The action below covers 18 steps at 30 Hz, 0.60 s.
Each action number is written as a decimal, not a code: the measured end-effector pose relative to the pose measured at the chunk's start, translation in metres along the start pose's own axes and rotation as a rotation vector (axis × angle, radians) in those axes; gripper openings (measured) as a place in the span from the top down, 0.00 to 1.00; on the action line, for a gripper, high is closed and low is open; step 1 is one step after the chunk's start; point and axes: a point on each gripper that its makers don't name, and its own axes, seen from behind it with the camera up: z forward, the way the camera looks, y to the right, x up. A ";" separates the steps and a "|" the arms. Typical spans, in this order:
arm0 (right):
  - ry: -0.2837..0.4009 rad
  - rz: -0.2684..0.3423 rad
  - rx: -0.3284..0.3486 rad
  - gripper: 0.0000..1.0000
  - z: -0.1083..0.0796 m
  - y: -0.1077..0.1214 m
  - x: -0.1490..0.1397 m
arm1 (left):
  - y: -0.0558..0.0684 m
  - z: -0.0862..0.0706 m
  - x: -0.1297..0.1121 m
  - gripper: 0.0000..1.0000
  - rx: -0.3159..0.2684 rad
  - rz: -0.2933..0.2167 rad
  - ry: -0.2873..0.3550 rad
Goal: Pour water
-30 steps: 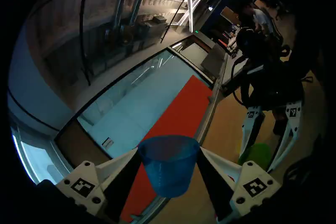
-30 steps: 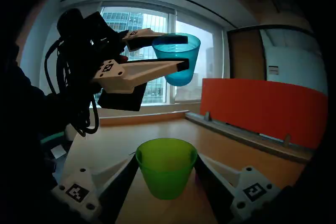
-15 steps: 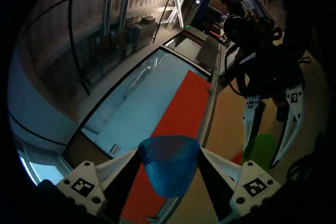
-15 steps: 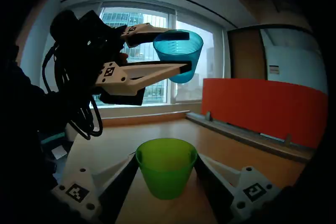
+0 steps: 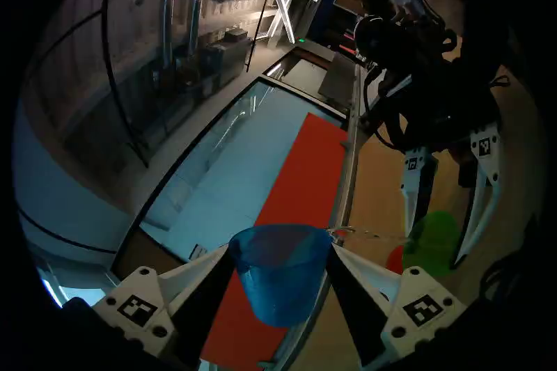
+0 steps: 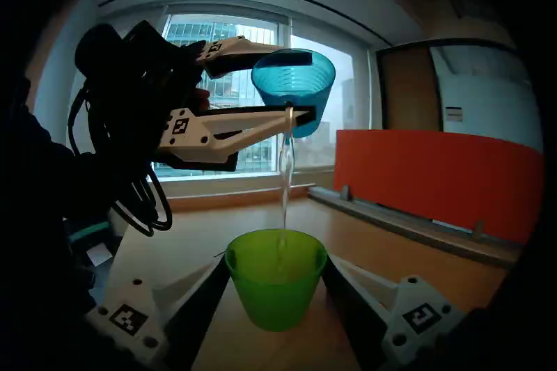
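Observation:
My left gripper (image 5: 282,273) is shut on a clear blue cup (image 5: 280,273), held tilted in the air. In the right gripper view the same blue cup (image 6: 292,89) hangs above with its mouth tipped toward me, between the left gripper (image 6: 301,89) fingers. A thin stream of water (image 6: 284,183) falls from its rim into the green cup (image 6: 276,275). My right gripper (image 6: 276,280) is shut on that green cup, held upright over the wooden table (image 6: 362,232). In the left gripper view the green cup (image 5: 435,242) sits between the right gripper's white fingers (image 5: 416,186).
An orange divider panel (image 6: 438,179) runs along the table's right side on a grey rail (image 6: 411,228). A large window (image 6: 230,92) stands behind. A hand and black cables (image 6: 125,127) hold the left gripper at the left.
The blue cup has tipped further over. Water now runs from its rim into the green cup, where none flowed before. The green cup has stayed put.

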 end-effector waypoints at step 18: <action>0.002 0.000 -0.007 0.09 -0.001 0.001 0.002 | 0.000 -0.001 0.001 0.13 -0.001 0.052 -0.005</action>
